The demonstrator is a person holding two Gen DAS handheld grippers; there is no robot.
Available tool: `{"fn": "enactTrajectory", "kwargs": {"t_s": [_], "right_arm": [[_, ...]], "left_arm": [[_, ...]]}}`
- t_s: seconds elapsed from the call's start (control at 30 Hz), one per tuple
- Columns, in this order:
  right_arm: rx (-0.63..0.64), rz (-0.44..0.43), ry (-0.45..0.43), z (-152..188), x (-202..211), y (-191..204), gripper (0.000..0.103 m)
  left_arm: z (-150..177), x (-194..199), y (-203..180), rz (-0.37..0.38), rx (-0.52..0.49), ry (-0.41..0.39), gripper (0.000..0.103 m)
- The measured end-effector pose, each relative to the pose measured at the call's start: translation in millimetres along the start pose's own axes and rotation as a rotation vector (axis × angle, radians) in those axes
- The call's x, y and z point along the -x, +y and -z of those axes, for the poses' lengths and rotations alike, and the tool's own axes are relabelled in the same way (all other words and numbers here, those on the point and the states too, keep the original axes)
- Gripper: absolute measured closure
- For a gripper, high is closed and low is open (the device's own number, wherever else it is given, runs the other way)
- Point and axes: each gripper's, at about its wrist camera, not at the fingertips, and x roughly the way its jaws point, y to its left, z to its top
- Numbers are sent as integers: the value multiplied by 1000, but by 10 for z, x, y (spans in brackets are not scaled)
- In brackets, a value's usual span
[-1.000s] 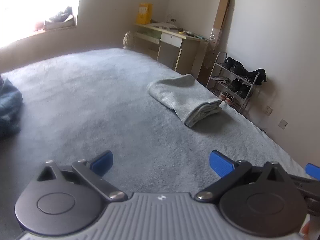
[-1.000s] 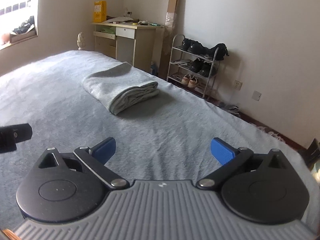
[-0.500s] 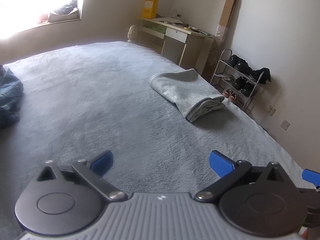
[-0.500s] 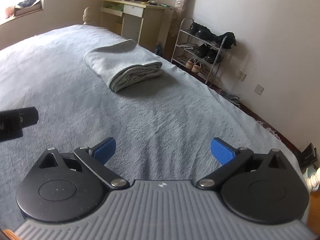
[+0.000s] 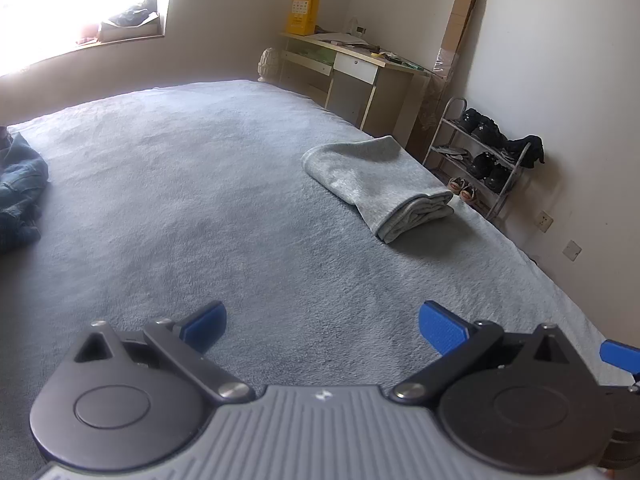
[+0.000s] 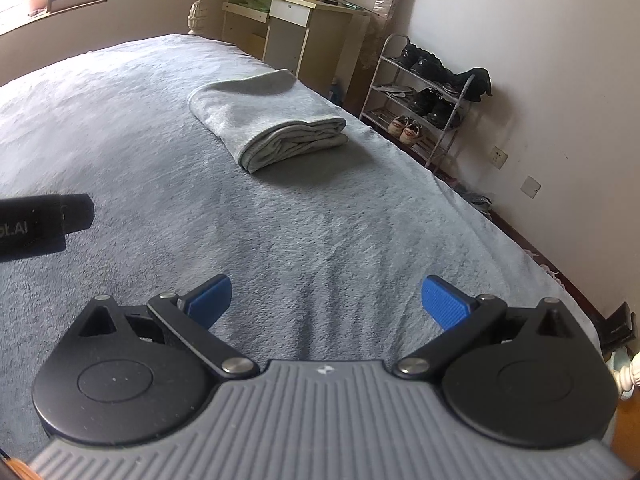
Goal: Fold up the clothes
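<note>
Grey folded garment (image 5: 380, 184) looks finished on the bed (image 5: 200, 200), so with both your left gripper (image 5: 322, 326) and right gripper (image 6: 326, 300) fingers spread and empty, reach next for the crumpled denim (image 5: 20, 196).

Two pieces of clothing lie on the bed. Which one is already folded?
The light grey garment near the shoe rack: it lies in neat flat layers. The blue denim one at the bed's left edge is a crumpled heap.

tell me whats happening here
A person holds tongs in each hand over a bed, folding clothes. Both the left tongs and right tongs are open and empty. A grey garment lies folded near the bed's far edge. Rumpled jeans wait at the left, unfolded.
</note>
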Motion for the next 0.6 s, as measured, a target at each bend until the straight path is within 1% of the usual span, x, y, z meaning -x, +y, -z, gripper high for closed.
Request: {"fn": "enactTrajectory", "kwargs": {"t_s": [0.2,0.6], "right_arm": [[-4,-17,-8,16,19,9,1],[10,-18,-15,36,49,34,1]], "left_arm": [[17,-4,-1,-12,-5,-9,0],[20,4,2,-36,-11,-29,0]]}}
